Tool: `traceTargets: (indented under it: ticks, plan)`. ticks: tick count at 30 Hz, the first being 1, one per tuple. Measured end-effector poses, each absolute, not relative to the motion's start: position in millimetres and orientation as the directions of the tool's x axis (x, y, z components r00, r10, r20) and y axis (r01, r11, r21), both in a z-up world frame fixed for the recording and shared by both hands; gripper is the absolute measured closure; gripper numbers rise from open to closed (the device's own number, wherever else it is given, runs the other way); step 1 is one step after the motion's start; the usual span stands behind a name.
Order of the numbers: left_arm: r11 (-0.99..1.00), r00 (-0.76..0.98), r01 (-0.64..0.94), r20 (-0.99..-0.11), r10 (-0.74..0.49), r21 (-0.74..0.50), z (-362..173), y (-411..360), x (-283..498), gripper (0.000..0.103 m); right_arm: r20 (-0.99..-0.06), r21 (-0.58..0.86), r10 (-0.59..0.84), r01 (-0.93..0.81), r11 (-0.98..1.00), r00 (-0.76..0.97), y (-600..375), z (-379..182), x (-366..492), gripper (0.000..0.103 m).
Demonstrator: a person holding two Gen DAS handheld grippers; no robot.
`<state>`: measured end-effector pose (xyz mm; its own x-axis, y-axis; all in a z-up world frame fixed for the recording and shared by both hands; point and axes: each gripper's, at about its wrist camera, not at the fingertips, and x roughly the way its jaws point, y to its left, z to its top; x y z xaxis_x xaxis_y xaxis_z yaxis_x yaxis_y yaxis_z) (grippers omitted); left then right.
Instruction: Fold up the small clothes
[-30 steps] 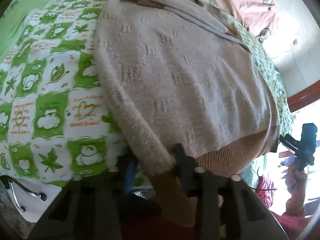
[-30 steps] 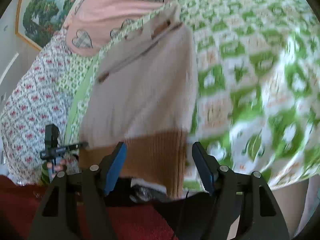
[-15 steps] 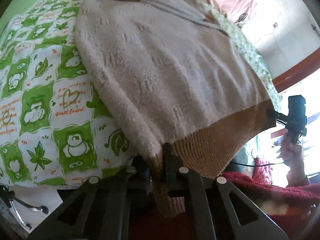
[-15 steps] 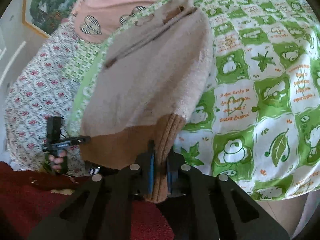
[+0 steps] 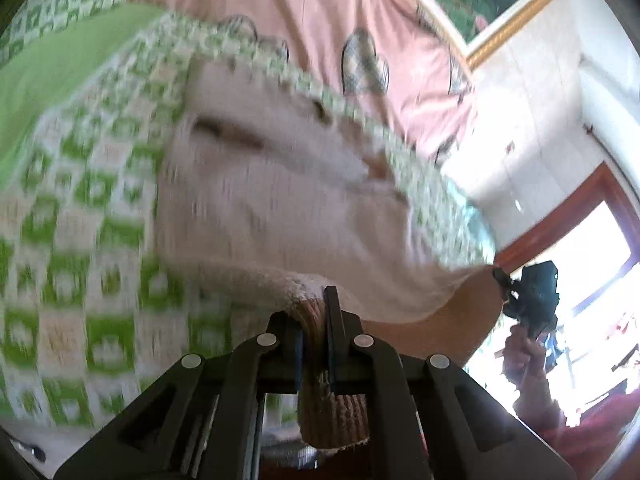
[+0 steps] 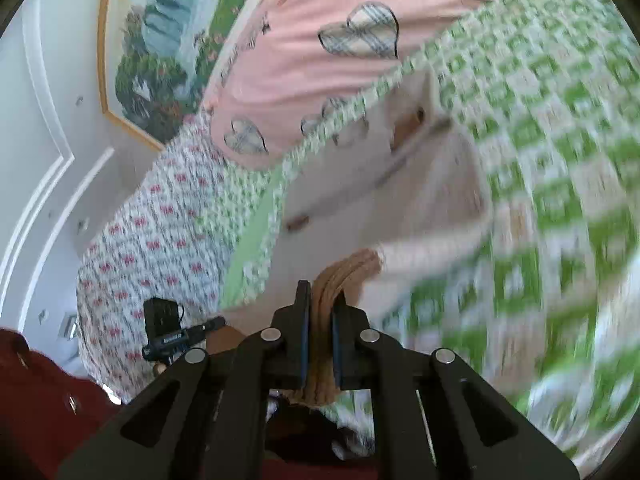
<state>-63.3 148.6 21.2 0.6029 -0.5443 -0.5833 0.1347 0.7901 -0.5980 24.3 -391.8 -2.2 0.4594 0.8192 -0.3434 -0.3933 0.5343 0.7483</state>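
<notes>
On the green-and-white checked bedsheet [image 5: 68, 216] lies a beige knitted sweater [image 5: 272, 200] with a brown ribbed hem, blurred in both views. Its hem is lifted off the bed at two corners: the left gripper [image 5: 314, 320] has its jaws clamped on one corner of the ribbing, and the right gripper [image 6: 320, 320] pinches the other. A pink pillow with plaid hearts [image 6: 304, 60] sits beyond the sweater.

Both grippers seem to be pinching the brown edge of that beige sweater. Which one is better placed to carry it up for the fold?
Neither, really. The left gripper and the right gripper are each shut on a corner of the sweater's brown hem, so both should probably lift together over the green quilt.
</notes>
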Motion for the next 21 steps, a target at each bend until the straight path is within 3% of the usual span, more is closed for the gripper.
traceTargets:
  ticks: [10, 21]
  plan:
    - [0.808, 0.726, 0.14, -0.496, -0.476, -0.572, 60.1, 163.2, 67.1, 0.097, -0.249, 0.728, 0.783, -0.423, 0.54, 0.57, -369.8, 35.1, 139.7, 0.093]
    - [0.818, 0.733, 0.036, -0.541, -0.412, -0.573, 27.6, 196.3, 197.7, 0.097, -0.342, 0.713, 0.719, -0.331, 0.618, 0.605, -326.9, 18.2, 278.0, 0.093]
